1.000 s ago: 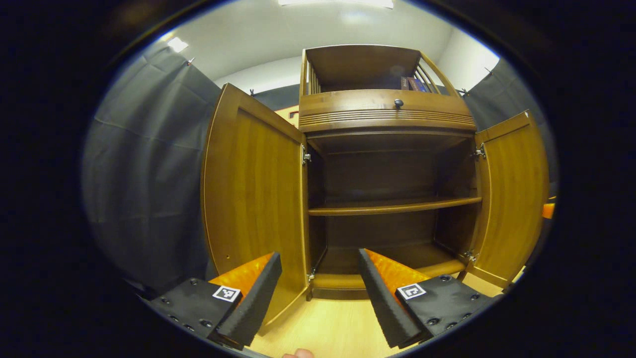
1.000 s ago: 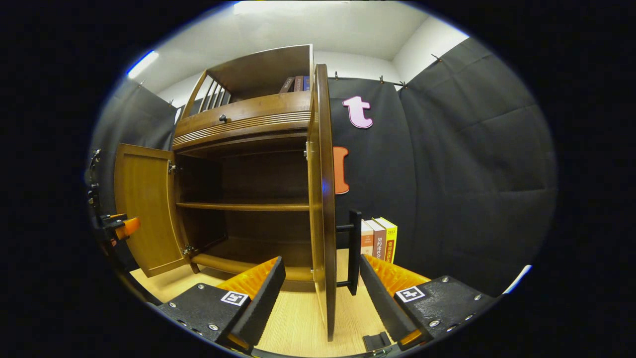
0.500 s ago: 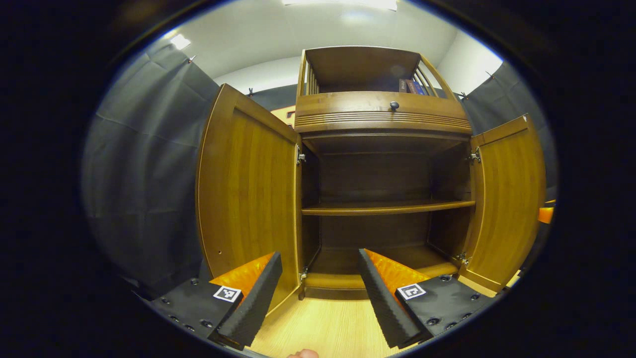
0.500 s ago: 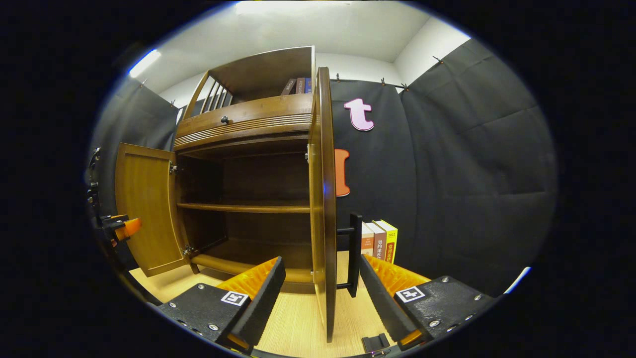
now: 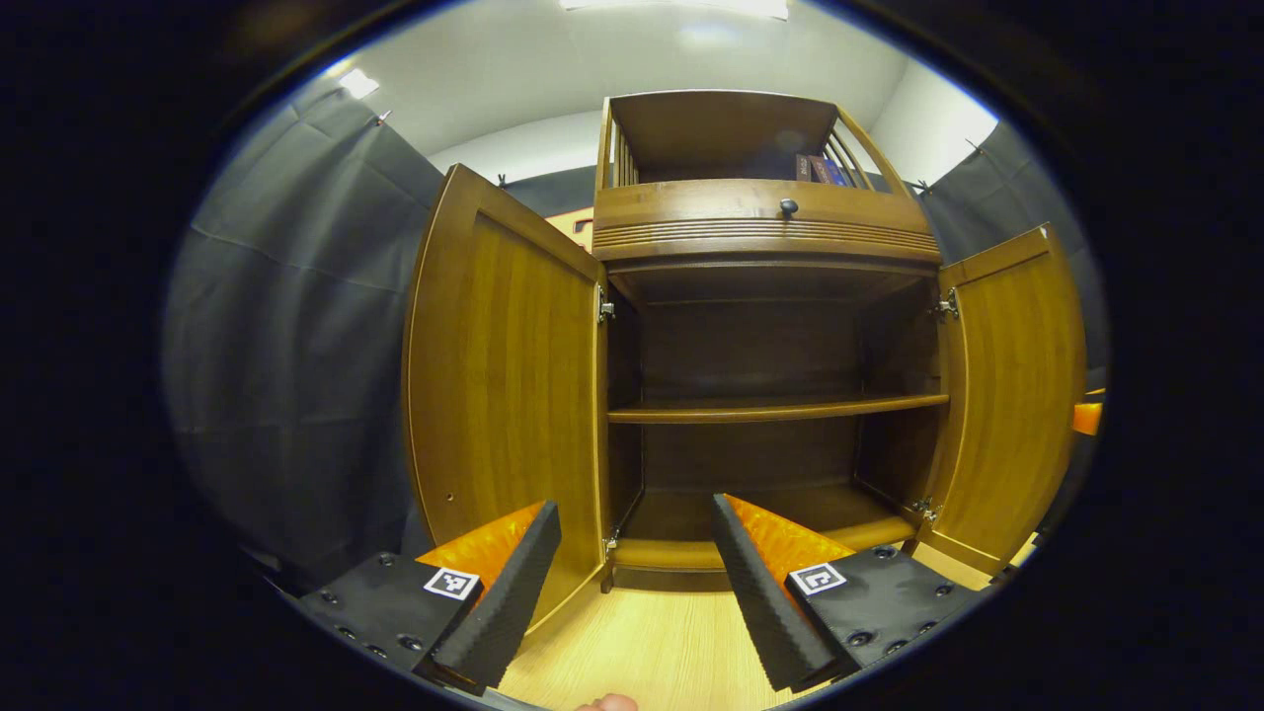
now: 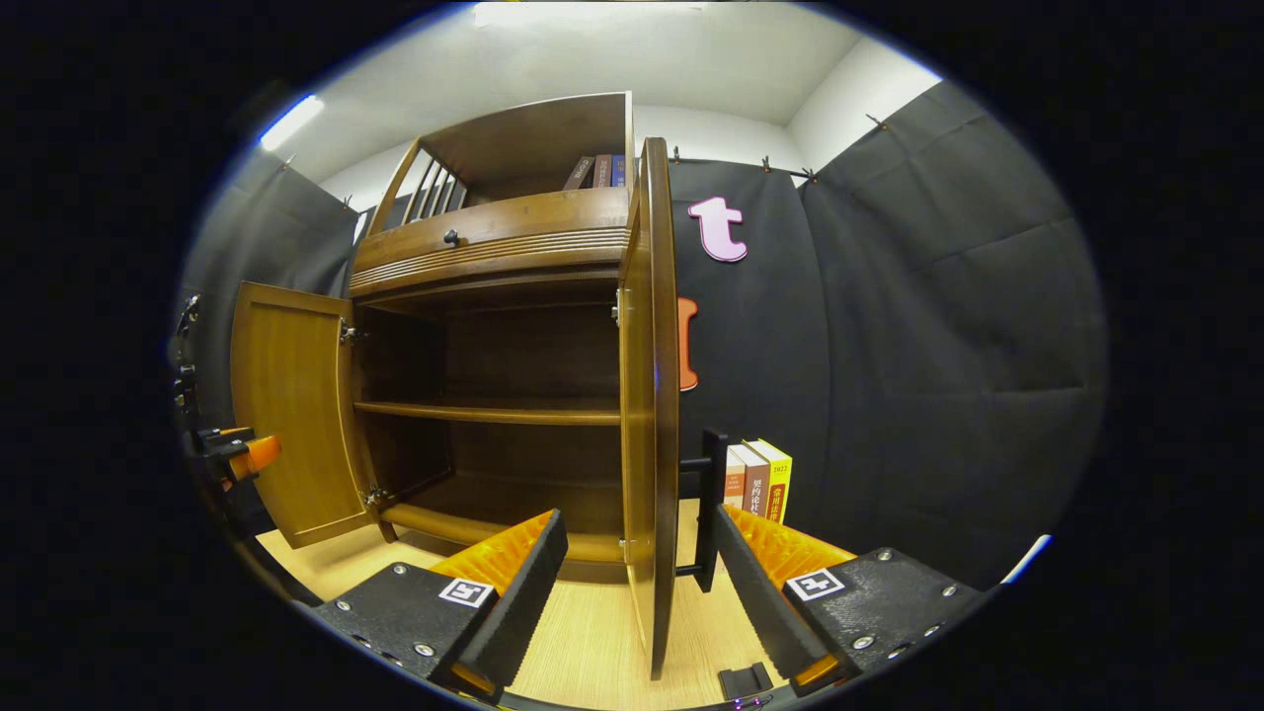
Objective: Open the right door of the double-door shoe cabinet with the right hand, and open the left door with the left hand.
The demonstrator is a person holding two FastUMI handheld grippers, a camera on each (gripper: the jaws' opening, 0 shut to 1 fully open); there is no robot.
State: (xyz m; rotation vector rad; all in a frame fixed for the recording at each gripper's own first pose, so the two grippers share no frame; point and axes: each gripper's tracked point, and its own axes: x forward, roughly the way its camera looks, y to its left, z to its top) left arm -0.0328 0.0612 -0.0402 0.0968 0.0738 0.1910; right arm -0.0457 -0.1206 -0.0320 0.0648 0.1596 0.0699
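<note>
With both doors swung wide, the shoe cabinet [image 5: 765,247] stands upright dead ahead in the left gripper view, taller than it is broad, its open front facing the camera. Count two doors: the left door [image 5: 504,395] at nine o'clock of the opening, the right door [image 5: 1012,395] at three o'clock, each hinged on a vertical edge and showing its warm brown inner panel. Inside, one shelf [image 5: 775,408] runs level across, splitting the dark interior into two bays. One small round knob [image 5: 788,206] sits on the drawer band above, and a railed top rack holds a few books [image 5: 820,168] at one o'clock.

Over in the right gripper view, the right door [image 6: 654,415] is seen edge-on, straight up and down, with one dark bar handle [image 6: 709,509] on its outer face. The right gripper [image 6: 640,583] straddles that door's lower edge, fingers spread and apart from it, gripping nothing. The left gripper [image 5: 634,578] is spread too, empty, low at six o'clock above the pale wood floor [image 5: 652,647]. Three upright books [image 6: 758,479] stand beyond the handle against the black cloth wall [image 6: 938,346].
</note>
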